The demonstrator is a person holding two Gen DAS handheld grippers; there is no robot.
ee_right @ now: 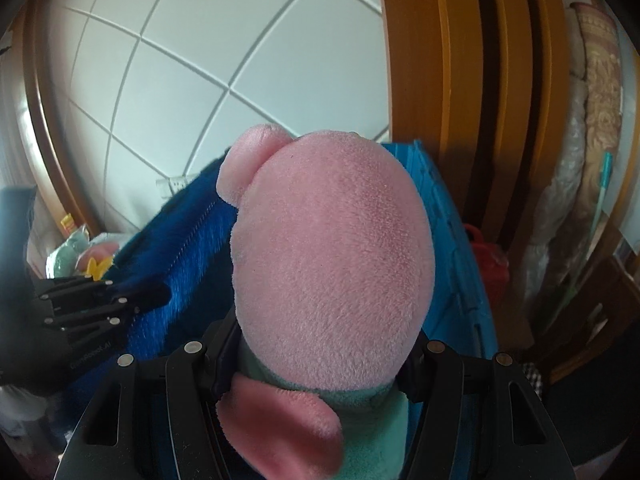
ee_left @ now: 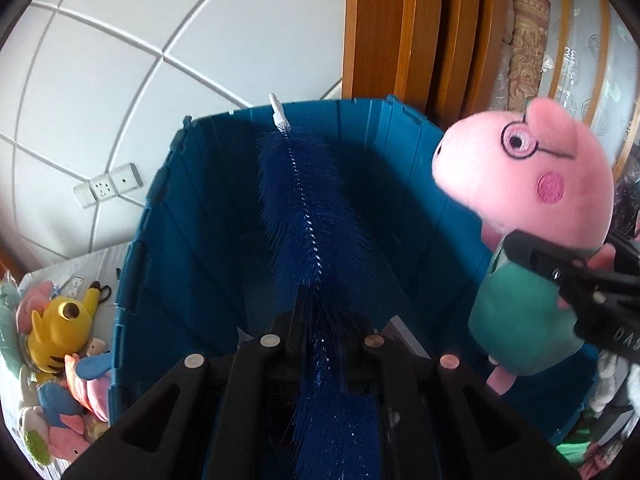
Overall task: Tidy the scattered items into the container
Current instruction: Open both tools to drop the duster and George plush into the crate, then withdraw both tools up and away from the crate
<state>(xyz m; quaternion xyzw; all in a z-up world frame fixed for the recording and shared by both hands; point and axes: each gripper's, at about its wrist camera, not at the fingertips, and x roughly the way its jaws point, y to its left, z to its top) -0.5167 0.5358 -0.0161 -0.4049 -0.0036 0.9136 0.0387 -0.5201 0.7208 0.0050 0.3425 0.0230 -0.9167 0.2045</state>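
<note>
A long blue bristle brush [ee_left: 308,208] with a white tip reaches out over the open blue bin [ee_left: 192,208], and my left gripper [ee_left: 324,332] is shut on its near end. To the right, a pink pig plush [ee_left: 532,184] in a green shirt hangs above the bin's right side, with my right gripper [ee_left: 588,258] shut on it below the head. In the right wrist view the pig's head [ee_right: 332,260] fills the middle, above my right gripper [ee_right: 320,360]. The left gripper [ee_right: 156,294] and the brush [ee_right: 192,248] show at the left, the bin's wall [ee_right: 448,240] at the right.
A pile of plush toys [ee_left: 60,340] lies left of the bin. A white tiled wall with a socket [ee_left: 108,186] stands behind, and a wooden door frame [ee_left: 400,32] at the back right. A red object [ee_right: 488,264] and rolled fabric [ee_right: 600,120] are right of the bin.
</note>
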